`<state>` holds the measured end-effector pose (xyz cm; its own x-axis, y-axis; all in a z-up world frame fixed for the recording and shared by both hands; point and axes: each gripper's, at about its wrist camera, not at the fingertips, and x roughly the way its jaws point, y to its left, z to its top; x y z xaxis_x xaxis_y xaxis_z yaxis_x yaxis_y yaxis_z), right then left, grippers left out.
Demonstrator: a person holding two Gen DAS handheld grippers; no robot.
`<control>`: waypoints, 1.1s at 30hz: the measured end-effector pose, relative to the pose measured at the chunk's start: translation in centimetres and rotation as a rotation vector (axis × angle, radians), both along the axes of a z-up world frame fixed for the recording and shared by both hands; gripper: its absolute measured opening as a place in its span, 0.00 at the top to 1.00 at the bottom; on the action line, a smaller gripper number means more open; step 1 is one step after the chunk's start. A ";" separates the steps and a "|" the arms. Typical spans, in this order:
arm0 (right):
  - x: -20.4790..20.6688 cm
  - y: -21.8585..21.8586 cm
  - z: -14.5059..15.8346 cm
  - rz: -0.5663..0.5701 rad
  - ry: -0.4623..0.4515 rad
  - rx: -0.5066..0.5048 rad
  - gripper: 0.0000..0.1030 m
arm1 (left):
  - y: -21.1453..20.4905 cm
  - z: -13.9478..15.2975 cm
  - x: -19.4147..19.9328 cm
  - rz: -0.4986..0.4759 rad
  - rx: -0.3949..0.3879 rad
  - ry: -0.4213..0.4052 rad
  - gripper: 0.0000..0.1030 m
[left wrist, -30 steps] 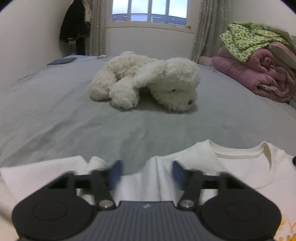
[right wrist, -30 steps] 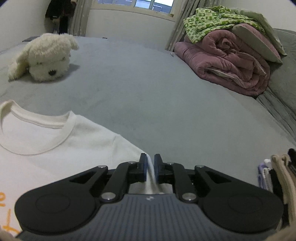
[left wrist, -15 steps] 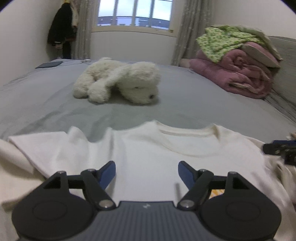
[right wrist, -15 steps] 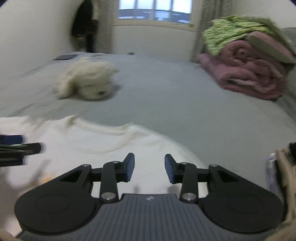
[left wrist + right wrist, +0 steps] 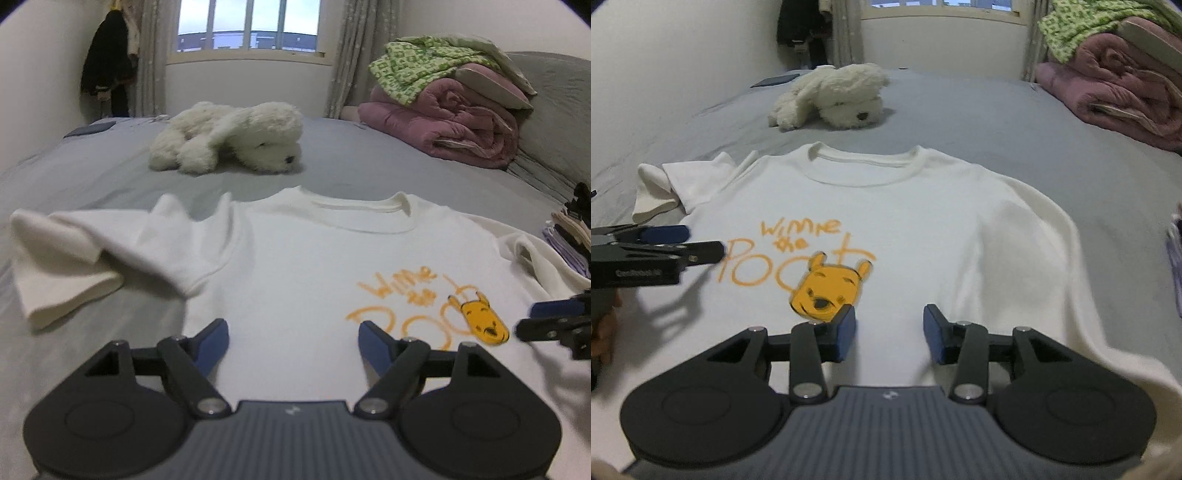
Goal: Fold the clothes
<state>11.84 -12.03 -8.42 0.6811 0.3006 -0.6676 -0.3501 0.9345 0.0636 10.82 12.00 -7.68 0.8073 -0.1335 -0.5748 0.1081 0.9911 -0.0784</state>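
A white T-shirt (image 5: 295, 266) (image 5: 923, 221) with an orange bear print (image 5: 827, 288) lies face up on the grey bed (image 5: 92, 177), collar toward the window. Its left sleeve (image 5: 74, 258) is crumpled and partly folded over. My left gripper (image 5: 293, 339) hovers open above the shirt's lower chest, nothing between its blue pads. Over the shirt below the print, my right gripper (image 5: 889, 332) is open too and holds nothing. Each gripper shows at the edge of the other's view.
A white plush dog (image 5: 229, 136) (image 5: 834, 96) lies beyond the collar. Rolled pink bedding (image 5: 443, 122) with a green patterned cloth (image 5: 424, 66) sits at the back right. A stack of folded clothes (image 5: 572, 236) lies at the right edge. A dark flat object (image 5: 775, 79) rests far left.
The right gripper opened and let go of the shirt's edge. Both grippers pulled back and rose, so the whole shirt front and print now show.
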 end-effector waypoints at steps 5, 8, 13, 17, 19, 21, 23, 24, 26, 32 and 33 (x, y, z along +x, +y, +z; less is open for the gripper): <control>-1.7 -1.7 0.2 -0.034 0.025 -0.008 0.57 | 0.0 0.2 -1.4 0.033 0.054 0.025 0.23; -3.0 -3.1 0.4 -0.049 0.051 0.056 0.57 | -0.3 0.7 -2.1 0.048 0.061 0.060 0.23; -5.2 -5.9 1.7 -0.090 0.047 0.155 0.56 | -0.3 1.7 -3.0 0.088 -0.025 0.092 0.22; -6.2 -8.8 3.6 -0.164 0.022 0.192 0.56 | -0.6 2.4 -3.5 0.062 -0.064 0.107 0.22; -6.4 -10.2 4.1 -0.198 0.012 0.204 0.56 | -0.9 2.7 -3.3 0.050 -0.080 0.110 0.22; -6.2 -11.2 4.3 -0.225 0.006 0.192 0.56 | -1.1 3.1 -3.2 0.039 -0.096 0.113 0.22; -5.9 -12.0 4.2 -0.246 0.001 0.167 0.56 | -1.3 3.4 -3.1 0.028 -0.111 0.116 0.22; -5.7 -12.1 4.0 -0.251 0.005 0.154 0.56 | -1.4 3.4 -3.0 0.027 -0.114 0.120 0.22; -5.2 -12.3 3.5 -0.259 0.012 0.129 0.56 | -1.7 3.5 -2.7 0.033 -0.111 0.133 0.22; -3.8 -13.0 2.4 -0.310 0.032 0.060 0.68 | -2.3 3.6 -2.1 0.044 -0.157 0.167 0.22; -3.6 -13.2 2.2 -0.329 0.033 0.050 0.68 | -2.5 3.5 -2.1 0.037 -0.157 0.172 0.22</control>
<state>8.21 -25.20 -6.19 0.7250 0.1010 -0.6813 -0.0272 0.9926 0.1182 8.77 9.53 -4.13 0.7050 -0.2046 -0.6790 0.0440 0.9683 -0.2460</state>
